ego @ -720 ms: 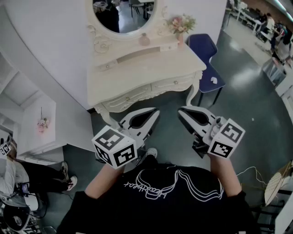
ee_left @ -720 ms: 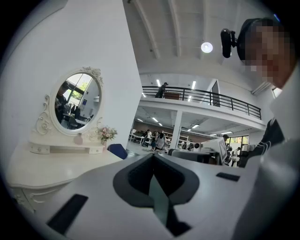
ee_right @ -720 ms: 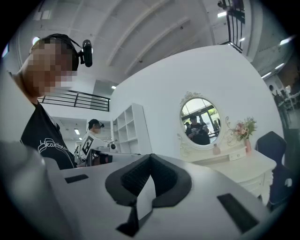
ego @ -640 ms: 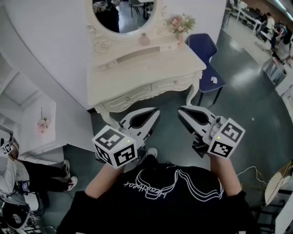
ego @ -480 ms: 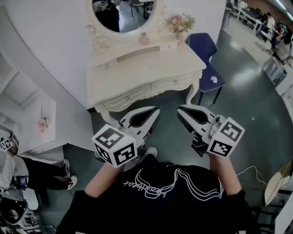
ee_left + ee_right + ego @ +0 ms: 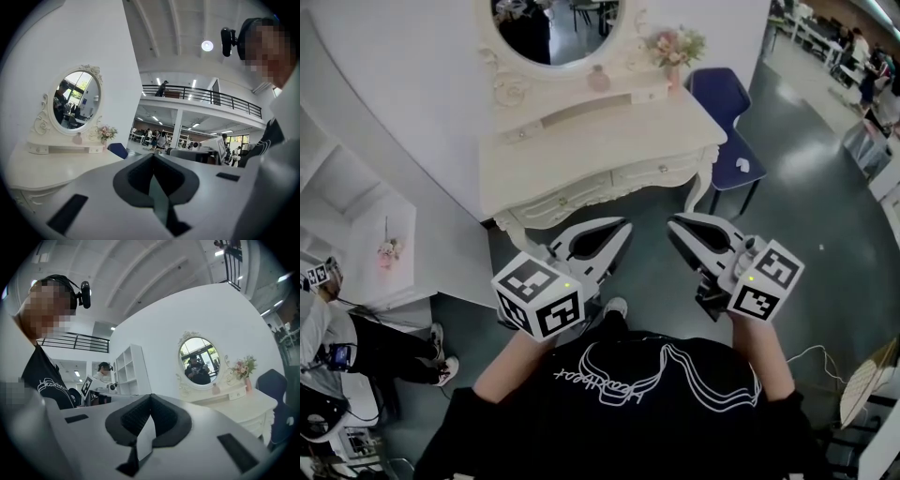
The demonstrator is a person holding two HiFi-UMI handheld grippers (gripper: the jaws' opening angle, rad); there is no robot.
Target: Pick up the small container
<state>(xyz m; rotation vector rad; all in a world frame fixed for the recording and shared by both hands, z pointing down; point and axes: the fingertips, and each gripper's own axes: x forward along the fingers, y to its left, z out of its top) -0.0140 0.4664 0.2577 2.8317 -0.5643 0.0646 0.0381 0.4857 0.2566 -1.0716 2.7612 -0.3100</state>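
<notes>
The small container is a pale pink bottle point(image 6: 598, 80) on the raised shelf of the white dressing table point(image 6: 581, 155), just under the oval mirror point(image 6: 555, 23). The bottle also shows in the left gripper view point(image 6: 77, 138) and the right gripper view point(image 6: 215, 389). My left gripper point(image 6: 623, 228) and right gripper point(image 6: 672, 225) are held level side by side in front of the table's front edge, well short of the bottle. In each gripper view the jaws meet at the tip, left point(image 6: 153, 155) and right point(image 6: 150, 395). Both are shut with nothing between them.
A vase of pink flowers point(image 6: 675, 47) stands on the shelf to the right of the bottle. A blue chair point(image 6: 727, 112) stands right of the table. A white shelf unit point(image 6: 356, 234) and a seated person point(image 6: 337, 347) are at the left.
</notes>
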